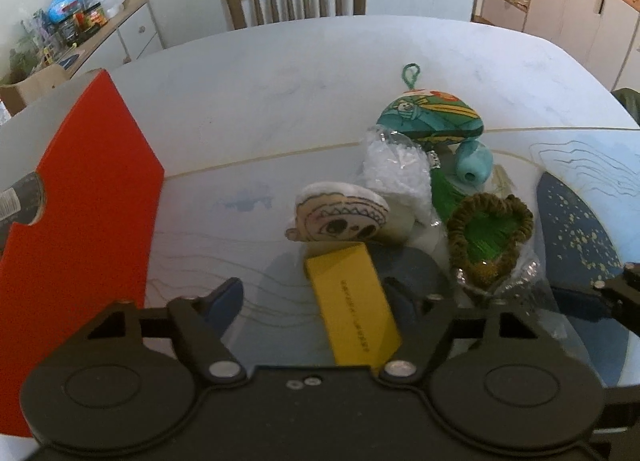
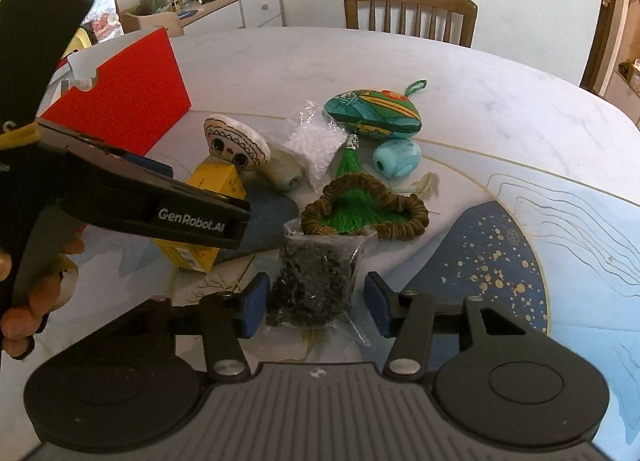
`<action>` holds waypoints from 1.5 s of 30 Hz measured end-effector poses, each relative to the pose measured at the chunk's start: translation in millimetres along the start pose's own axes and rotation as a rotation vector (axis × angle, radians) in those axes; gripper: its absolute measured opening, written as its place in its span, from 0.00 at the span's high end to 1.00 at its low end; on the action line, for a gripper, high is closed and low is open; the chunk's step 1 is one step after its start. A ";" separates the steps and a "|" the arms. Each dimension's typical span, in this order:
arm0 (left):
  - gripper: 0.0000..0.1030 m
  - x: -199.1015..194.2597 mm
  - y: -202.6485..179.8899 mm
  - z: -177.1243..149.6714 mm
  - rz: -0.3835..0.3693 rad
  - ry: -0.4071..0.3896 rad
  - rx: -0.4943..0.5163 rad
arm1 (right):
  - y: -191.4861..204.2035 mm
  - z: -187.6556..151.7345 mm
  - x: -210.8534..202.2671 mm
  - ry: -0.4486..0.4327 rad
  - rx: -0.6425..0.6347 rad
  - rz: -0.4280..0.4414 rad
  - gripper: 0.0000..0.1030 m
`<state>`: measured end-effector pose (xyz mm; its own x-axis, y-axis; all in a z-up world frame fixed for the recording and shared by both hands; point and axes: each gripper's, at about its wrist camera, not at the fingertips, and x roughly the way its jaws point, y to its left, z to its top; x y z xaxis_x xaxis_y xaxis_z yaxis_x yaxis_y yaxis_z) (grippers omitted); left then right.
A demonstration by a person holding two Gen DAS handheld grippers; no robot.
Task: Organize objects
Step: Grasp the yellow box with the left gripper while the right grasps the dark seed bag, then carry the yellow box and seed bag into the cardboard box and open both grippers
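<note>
Tongs, right (image 2: 314, 303): jaws apart, straddling dark bag (image 2: 314, 281) on counter (image 2: 400, 57), left pad at the bag's edge, right pad clear of it. Bag lies dead ahead between pads, long axis running away from camera. Left tongs (image 1: 314, 297): jaws apart, yellow box (image 1: 352, 309) between them, not clamped. Box runs lengthwise along the fingers. Left tool held low from the left side, hand (image 2: 24, 293) on its grip. Red box (image 2: 132, 89) stands far left, likely the bin. Brown scrunchie (image 2: 364, 211) just beyond bag.

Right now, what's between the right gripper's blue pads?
A clear bag of dark bits lies between the open right gripper pads, shown in the right wrist view.
</note>
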<state>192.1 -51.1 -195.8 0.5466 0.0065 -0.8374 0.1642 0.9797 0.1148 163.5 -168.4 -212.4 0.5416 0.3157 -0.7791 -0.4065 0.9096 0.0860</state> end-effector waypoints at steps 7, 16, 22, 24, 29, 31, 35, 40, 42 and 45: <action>0.65 -7.4 1.2 -5.4 -0.038 -0.013 0.022 | 2.2 -0.8 -0.9 -0.002 0.018 -0.003 0.61; 0.72 -18.6 9.6 -16.0 -0.088 -0.008 0.026 | 7.5 -3.9 -10.6 0.000 0.055 -0.001 0.67; 0.72 -33.0 19.4 -22.4 -0.132 -0.006 0.023 | 15.7 -5.3 -26.4 -0.020 0.079 -0.007 0.67; 0.72 -38.3 22.3 -23.1 -0.148 -0.012 0.025 | 19.2 -5.1 -32.6 -0.025 0.092 -0.006 0.67; 0.72 -54.6 33.4 -26.2 -0.178 -0.019 0.031 | 31.7 -2.3 -50.9 -0.046 0.104 -0.003 0.67; 0.72 -61.9 39.5 -26.8 -0.185 -0.021 0.031 | 38.4 -1.3 -58.6 -0.057 0.103 0.001 0.67; 0.72 -75.3 56.0 -27.3 -0.194 -0.024 0.019 | 51.3 0.9 -69.9 -0.075 0.108 0.006 0.67; 0.72 -88.1 75.3 -30.0 -0.216 -0.028 0.011 | 67.7 7.5 -82.1 -0.097 0.116 0.009 0.67; 0.72 -94.4 83.8 -30.7 -0.225 -0.034 0.003 | 75.5 11.0 -86.8 -0.103 0.115 0.013 0.67; 0.72 -104.4 95.1 -30.5 -0.242 -0.047 -0.006 | 89.6 16.3 -92.5 -0.113 0.111 0.024 0.67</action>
<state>125.6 47.4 -113.8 0.5296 -0.2375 -0.8143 0.2900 0.9529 -0.0893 88.9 -111.7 -122.6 0.6148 0.3607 -0.7013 -0.3404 0.9235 0.1766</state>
